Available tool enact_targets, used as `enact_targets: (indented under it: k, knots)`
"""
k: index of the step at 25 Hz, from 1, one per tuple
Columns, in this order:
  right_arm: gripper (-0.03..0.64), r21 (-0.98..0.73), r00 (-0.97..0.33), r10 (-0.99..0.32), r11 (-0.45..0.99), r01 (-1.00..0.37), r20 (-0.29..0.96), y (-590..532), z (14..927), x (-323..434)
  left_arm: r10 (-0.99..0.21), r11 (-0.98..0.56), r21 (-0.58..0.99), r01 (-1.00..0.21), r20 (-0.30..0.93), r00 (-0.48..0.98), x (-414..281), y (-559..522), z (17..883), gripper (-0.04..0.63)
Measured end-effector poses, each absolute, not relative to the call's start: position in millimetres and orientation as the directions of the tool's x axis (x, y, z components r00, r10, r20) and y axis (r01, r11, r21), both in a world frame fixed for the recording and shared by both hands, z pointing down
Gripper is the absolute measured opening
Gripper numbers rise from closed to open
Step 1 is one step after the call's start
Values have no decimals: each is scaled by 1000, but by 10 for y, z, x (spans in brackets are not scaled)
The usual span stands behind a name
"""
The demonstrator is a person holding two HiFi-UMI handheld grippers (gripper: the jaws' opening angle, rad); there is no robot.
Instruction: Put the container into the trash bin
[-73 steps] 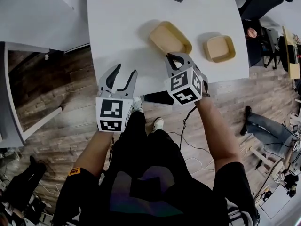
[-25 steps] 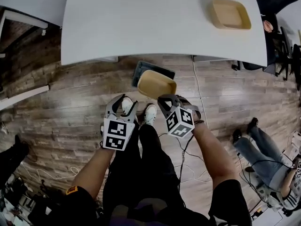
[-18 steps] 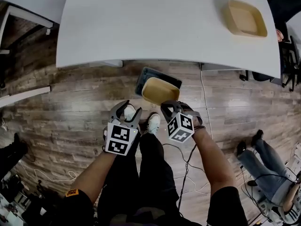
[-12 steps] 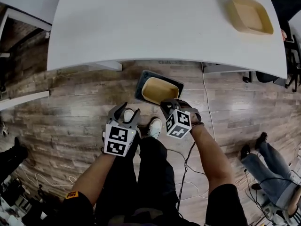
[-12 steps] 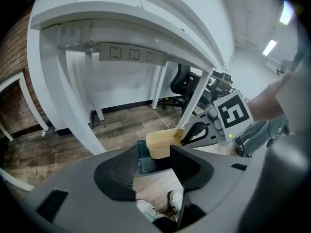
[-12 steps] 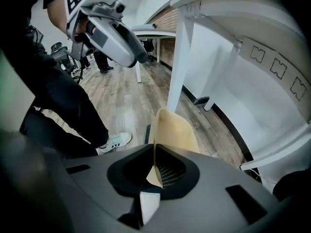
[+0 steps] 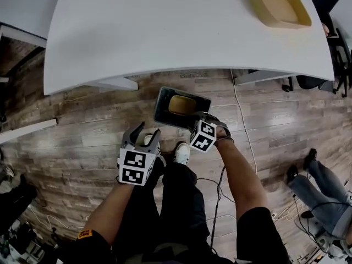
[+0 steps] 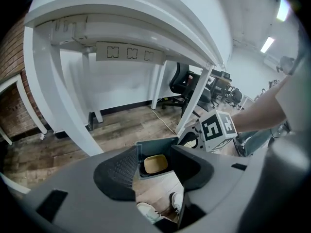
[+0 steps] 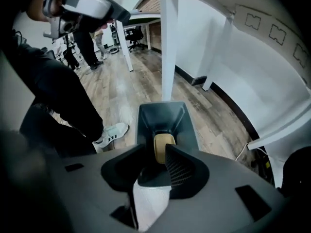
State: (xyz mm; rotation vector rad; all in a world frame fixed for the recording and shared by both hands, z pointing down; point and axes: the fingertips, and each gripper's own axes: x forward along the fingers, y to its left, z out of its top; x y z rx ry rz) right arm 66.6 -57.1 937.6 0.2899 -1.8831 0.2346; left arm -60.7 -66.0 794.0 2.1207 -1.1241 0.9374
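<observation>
Moved: container (image 7: 182, 104) off the table (image 7: 165, 26) and down into the trash bin (image 7: 163, 108). Three seconds back it sat on the tabletop; a second back it hung above the bin in the right claw (image 7: 197, 115). Both claws lower now too.
Container: tan, lying inside the bin, well below the rim.
Bin: dark, on the floor (image 7: 82, 142) just under the table edge, near the shoe (image 7: 181, 152).
Progress: drop looks done, or as good as (container already down in the bin). Left to do: finish letting go, then lift the right claw clear.
Right claw: over the bin's near rim, pointing steeply down, jaws opening, partly spread. Container shows in the gap between them but deeper in the bin; no pad seen pressing on it, so judged released.
Left claw (image 7: 144, 133): spread, nothing pinched; only the bin and shoe visible beyond the gap. Hanging beside the leg, apart from the bin.
Leftover: second tray (image 7: 278, 5) on the table's far right corner, not touched by either claw.
</observation>
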Motion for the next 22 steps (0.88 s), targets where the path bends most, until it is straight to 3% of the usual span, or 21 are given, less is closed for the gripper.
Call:
enact_targets:
  k: [4,10,22]
  knots:
    - [135,-62,-368,-134,878,-474,920,-455,8842,729,-449,-500,166,-850,789,419,-571,-572,7624,198]
    - [104,-121,-423,-323,658,-743,847,-511,7461,815,-464,-522,189,-832,755,463,-415,-573,6678,198]
    - [54,-140,-422,-605,457,-879,675,-608,5025,687,-594,-565,166,-808,597,539,-183,-745,4756,192]
